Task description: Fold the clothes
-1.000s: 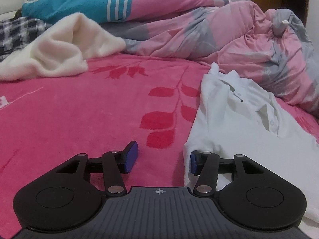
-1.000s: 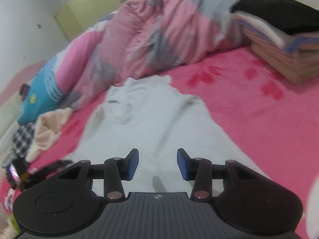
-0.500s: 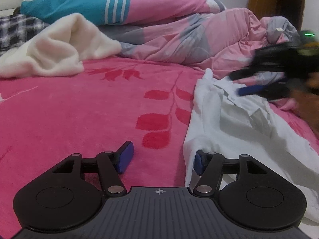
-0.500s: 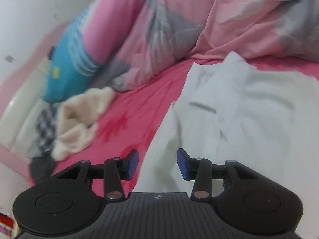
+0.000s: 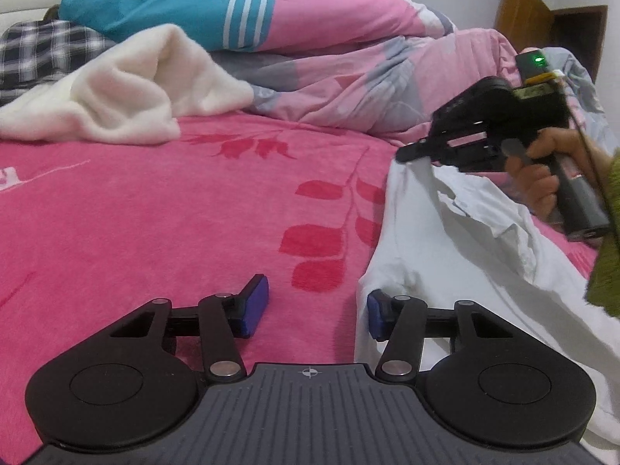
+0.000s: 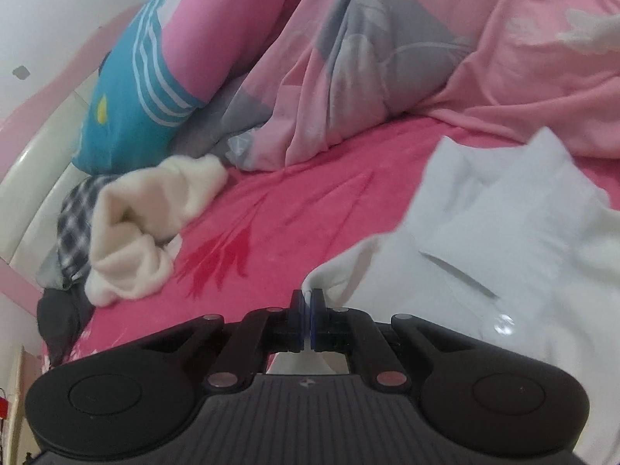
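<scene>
The white shirt [image 5: 445, 255] lies spread on the pink bedspread [image 5: 174, 213], which serves as the landmark here; the shirt covers the bedspread's right part in the left wrist view, and its collar end points toward the rumpled pink-and-grey quilt [image 5: 348, 89] at the far side.

The right gripper [image 6: 308, 302] is clamped tight on a pinch of the shirt's edge: in its own view a thin fold of white cloth [image 6: 484, 271] runs between the two blue pads, which stand pressed together. From the left wrist view the same gripper [image 5: 405, 154] reaches in from the right above the bedspread, tilted downward, its tip on a raised peak of the shirt's far corner. A hand [image 5: 542, 170] wraps the grey handle, fingers curled round it, with an olive-green sleeve [image 5: 608, 248] behind.

The left gripper [image 5: 316, 306] hovers low over the bedspread's near part, angled down. Its jaws are closing but remain well apart; the left pad sits over bare bedspread, while the right pad rests at the shirt's near edge, with cloth just beside it. Nothing is pinched between them.

Beyond the bedspread's left part lie a cream fleece garment [image 5: 128, 93], a checked cloth [image 5: 42, 50] and a blue-and-pink pillow [image 5: 217, 4].
</scene>
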A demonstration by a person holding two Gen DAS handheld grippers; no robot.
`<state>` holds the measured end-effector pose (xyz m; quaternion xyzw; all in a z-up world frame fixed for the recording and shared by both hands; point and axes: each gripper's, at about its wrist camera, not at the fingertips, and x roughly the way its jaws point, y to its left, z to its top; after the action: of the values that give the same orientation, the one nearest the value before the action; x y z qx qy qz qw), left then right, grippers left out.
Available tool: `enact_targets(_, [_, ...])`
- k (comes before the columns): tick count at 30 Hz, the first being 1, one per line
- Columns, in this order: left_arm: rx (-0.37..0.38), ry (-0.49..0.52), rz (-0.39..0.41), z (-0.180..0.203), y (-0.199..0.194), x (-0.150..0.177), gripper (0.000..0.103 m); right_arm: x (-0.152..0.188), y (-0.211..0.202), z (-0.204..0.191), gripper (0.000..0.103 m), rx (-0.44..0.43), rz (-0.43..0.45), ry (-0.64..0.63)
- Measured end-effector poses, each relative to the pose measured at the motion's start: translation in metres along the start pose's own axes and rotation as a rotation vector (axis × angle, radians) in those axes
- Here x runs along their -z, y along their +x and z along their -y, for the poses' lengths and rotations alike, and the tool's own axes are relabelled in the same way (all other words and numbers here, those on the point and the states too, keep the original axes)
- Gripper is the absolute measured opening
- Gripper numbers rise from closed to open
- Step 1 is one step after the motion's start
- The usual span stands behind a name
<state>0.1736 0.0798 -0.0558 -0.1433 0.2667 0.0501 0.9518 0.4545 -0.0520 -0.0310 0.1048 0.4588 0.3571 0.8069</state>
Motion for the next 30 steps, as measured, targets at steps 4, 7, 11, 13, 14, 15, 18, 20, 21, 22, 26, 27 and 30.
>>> enact_targets(4, [-0.002,-0.006,-0.003,-0.001,0.000,0.000,0.051,0.001,0.028,-0.002,0.003,0.015,-0.011,-0.006])
enact_targets(7, [0.000,-0.014,-0.004,-0.003,0.001,-0.001,0.051,0.006,0.046,0.001,0.005,0.026,-0.005,-0.003])
enact_targets(11, [0.000,-0.023,-0.004,-0.004,0.000,0.000,0.050,0.004,0.043,0.008,0.014,0.004,0.042,0.042])
enact_targets(13, [0.001,-0.028,-0.004,-0.004,-0.001,0.000,0.050,0.000,0.021,0.011,0.030,-0.004,0.116,0.058])
enact_targets(14, [0.002,-0.031,-0.005,-0.005,-0.001,0.000,0.050,-0.001,0.006,0.011,0.031,-0.008,0.161,0.051])
enact_targets(15, [0.003,-0.032,-0.005,-0.005,-0.001,0.000,0.050,-0.002,-0.007,0.011,0.031,-0.012,0.189,0.039])
enact_targets(18, [0.003,-0.034,-0.005,-0.005,-0.001,0.000,0.050,0.004,-0.039,0.001,0.025,-0.013,0.191,-0.076])
enact_targets(20, [0.003,-0.035,-0.006,-0.006,-0.001,-0.001,0.050,0.014,-0.041,-0.013,0.016,-0.020,0.130,-0.187])
enact_targets(21, [0.003,-0.035,-0.006,-0.006,-0.001,-0.001,0.050,0.020,-0.034,-0.020,0.012,-0.019,0.085,-0.233])
enact_targets(22, [0.002,-0.034,-0.005,-0.006,-0.001,-0.001,0.050,0.026,-0.027,-0.027,0.012,-0.018,0.040,-0.279])
enact_targets(26, [0.001,-0.036,-0.004,-0.006,-0.001,-0.001,0.050,0.042,0.025,-0.038,0.012,0.030,-0.073,-0.342])
enact_targets(27, [0.000,-0.036,-0.004,-0.006,-0.001,-0.001,0.050,0.043,0.036,-0.035,0.010,0.034,-0.075,-0.316])
enact_targets(30, [0.002,-0.046,-0.003,-0.007,-0.002,-0.001,0.050,0.036,0.051,-0.016,0.009,-0.004,-0.015,-0.150])
